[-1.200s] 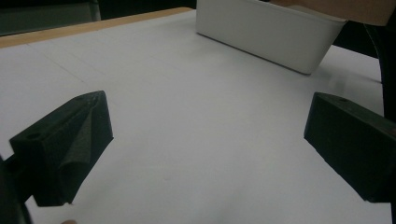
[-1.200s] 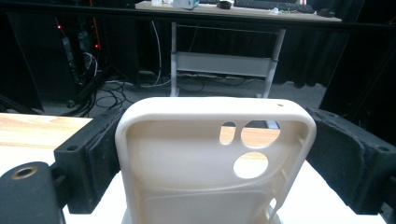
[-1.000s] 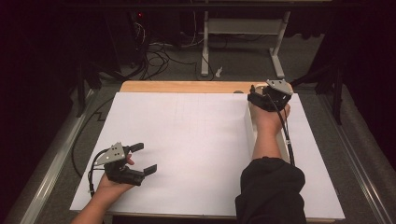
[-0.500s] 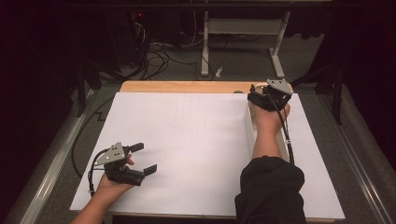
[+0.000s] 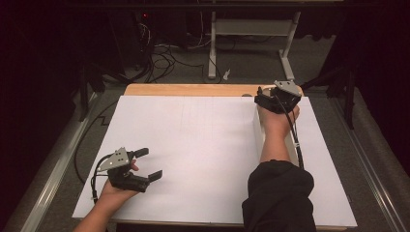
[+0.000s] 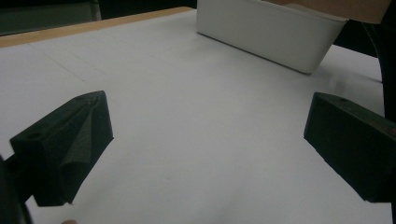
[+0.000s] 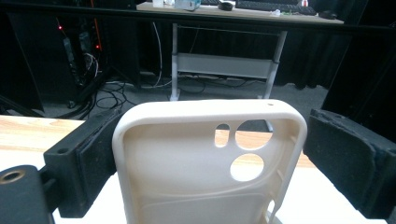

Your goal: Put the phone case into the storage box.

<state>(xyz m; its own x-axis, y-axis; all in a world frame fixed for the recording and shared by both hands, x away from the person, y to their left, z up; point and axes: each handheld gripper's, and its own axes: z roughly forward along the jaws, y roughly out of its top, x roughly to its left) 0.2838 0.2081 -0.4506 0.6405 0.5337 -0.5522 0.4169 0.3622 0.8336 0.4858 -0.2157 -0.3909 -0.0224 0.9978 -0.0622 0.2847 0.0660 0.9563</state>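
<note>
A cream phone case (image 7: 205,163) with round camera cut-outs stands upright between the jaws of my right gripper (image 7: 208,154); both pads touch its side edges. In the high view that right gripper (image 5: 276,99) is at the far right of the table, over the far end of a white bin (image 5: 255,133). My left gripper (image 5: 145,164) hovers at the near left above the white sheet (image 5: 193,145), jaws wide apart and nothing between them. In the left gripper view (image 6: 205,140) the white bin (image 6: 271,37) lies ahead, well beyond the jaws.
The white sheet covers a wooden tabletop (image 5: 183,90) whose far edge shows bare. Beyond the table are a metal desk frame (image 5: 212,43) and loose cables (image 5: 159,53) on the floor. A dark sleeve (image 5: 278,198) lies over the near right of the table.
</note>
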